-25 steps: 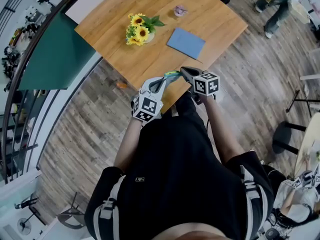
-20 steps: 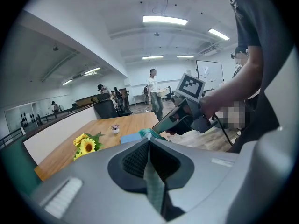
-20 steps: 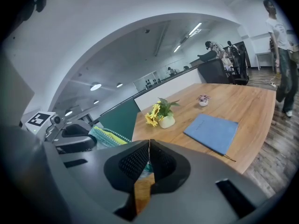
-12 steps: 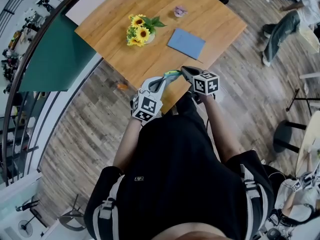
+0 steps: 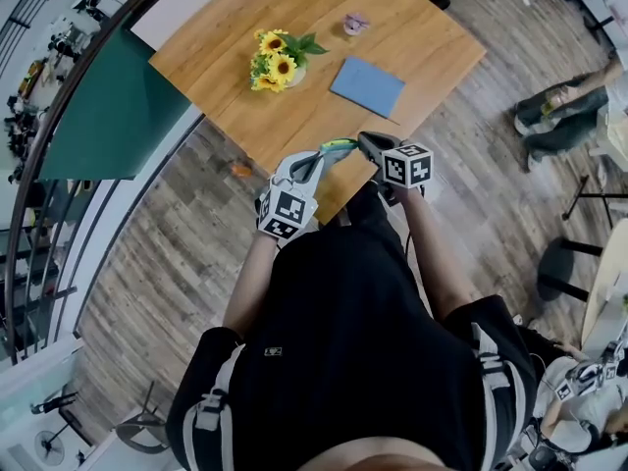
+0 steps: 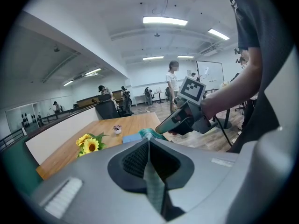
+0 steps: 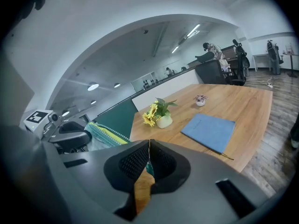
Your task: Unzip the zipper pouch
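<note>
Green striped fabric zipper pouch hangs in the air between my two tools, just over the near edge of the light wooden table. My left hand-held gripper is clenched on its fabric end. My right hand-held gripper is clamped on a small teal bit, which I take for the zipper pull. No view shows an opened zipper, so I judge both grips set and the unzipping itself left. Beyond lie yellow sunflowers and a blue folder.
</note>
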`<control>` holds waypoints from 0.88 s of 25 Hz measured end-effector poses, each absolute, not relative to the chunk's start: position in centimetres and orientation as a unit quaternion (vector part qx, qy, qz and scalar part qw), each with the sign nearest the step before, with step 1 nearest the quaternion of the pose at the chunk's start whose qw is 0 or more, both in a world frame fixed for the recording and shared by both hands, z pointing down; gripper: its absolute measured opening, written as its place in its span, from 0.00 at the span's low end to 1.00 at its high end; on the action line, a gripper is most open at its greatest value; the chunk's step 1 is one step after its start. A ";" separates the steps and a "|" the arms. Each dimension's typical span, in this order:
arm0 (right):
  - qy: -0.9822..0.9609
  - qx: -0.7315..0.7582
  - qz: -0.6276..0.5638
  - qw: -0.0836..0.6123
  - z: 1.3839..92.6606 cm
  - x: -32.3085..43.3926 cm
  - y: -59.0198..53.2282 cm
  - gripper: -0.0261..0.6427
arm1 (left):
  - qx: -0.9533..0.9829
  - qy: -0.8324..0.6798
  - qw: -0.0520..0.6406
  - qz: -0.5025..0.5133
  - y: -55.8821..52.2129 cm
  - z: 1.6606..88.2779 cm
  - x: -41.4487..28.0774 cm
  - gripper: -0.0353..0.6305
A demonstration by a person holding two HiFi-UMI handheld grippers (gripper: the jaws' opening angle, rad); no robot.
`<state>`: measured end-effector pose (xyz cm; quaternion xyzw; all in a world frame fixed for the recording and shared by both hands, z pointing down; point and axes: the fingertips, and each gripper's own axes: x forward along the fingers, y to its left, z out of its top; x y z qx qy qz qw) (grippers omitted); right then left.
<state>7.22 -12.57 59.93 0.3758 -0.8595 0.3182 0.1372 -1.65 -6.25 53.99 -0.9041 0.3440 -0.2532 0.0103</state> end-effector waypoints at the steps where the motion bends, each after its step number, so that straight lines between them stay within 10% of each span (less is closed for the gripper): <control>1: -0.859 0.377 0.320 0.137 60.0 7.3 -12.6 0.05 | -0.904 0.346 0.009 -0.252 -6.3 53.9 -1.8 0.06; 22: -0.850 0.382 0.331 0.147 61.3 7.5 -11.8 0.05 | -0.897 0.370 -0.006 -0.243 -6.4 54.2 -4.7 0.06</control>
